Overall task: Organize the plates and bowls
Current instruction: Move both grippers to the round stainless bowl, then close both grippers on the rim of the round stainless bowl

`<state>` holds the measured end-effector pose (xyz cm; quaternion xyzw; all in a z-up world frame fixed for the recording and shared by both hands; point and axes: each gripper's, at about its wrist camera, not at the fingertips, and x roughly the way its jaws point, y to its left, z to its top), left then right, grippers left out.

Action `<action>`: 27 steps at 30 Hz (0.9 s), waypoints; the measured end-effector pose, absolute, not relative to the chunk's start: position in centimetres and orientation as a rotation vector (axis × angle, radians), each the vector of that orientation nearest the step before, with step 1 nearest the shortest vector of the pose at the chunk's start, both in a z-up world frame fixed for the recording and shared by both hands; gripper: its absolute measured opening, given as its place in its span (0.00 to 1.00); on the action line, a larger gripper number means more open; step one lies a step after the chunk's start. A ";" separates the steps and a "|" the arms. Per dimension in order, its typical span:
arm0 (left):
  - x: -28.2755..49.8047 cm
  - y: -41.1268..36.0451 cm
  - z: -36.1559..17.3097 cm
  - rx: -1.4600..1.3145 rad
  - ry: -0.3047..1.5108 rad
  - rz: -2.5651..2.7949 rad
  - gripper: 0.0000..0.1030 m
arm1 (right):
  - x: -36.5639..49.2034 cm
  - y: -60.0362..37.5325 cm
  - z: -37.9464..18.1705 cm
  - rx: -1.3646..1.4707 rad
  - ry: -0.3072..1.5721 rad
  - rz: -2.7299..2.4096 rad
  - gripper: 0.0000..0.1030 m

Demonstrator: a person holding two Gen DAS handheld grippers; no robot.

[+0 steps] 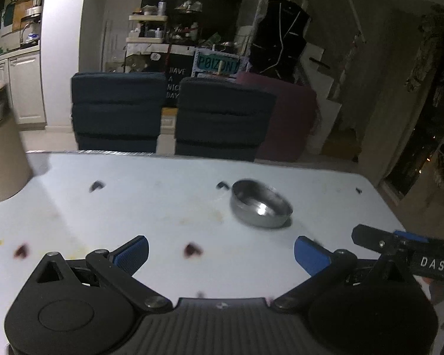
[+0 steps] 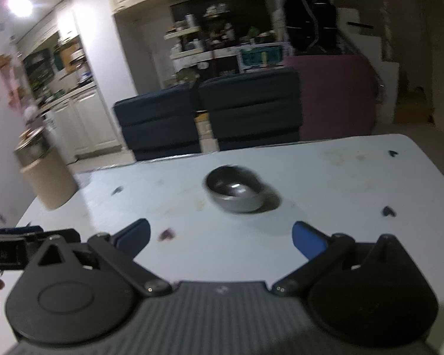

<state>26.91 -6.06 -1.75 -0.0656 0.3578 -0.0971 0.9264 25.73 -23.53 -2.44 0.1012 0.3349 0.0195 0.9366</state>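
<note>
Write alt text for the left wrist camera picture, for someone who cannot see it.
A small steel bowl sits alone on a stained white table, ahead and to the right of the open, empty left claw. A beige canister stands at the table's left edge, the right claw enters from the right, and dark blue chairs stand behind.

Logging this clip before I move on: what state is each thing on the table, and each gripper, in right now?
Steel bowl: upright on the table, empty, nothing touching it.
Beige container: standing at the table's far left edge, steel dishes stacked on top.
Left gripper: jaws wide open, empty, short of the bowl.
Right gripper: jaws wide open, empty, short of the bowl.
Table: white, stained, dark marks scattered on it.
</note>
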 end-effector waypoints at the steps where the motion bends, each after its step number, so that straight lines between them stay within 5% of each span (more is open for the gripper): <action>1: 28.0 -6.7 -2.0 -0.148 0.734 -0.204 1.00 | 26.4 -24.2 -2.6 0.214 0.679 0.016 1.00; 7: 34.5 -9.4 -3.8 -0.169 0.738 -0.227 0.98 | 30.4 -28.7 -4.2 0.277 0.695 -0.055 0.97; 18: 43.5 -11.8 -9.4 -0.155 0.865 -0.228 0.65 | 37.5 -31.9 -9.4 0.576 0.816 0.020 0.51; 27: 46.5 -12.1 -12.5 -0.108 0.955 -0.187 0.53 | 41.8 -29.5 -12.6 0.616 0.827 0.028 0.45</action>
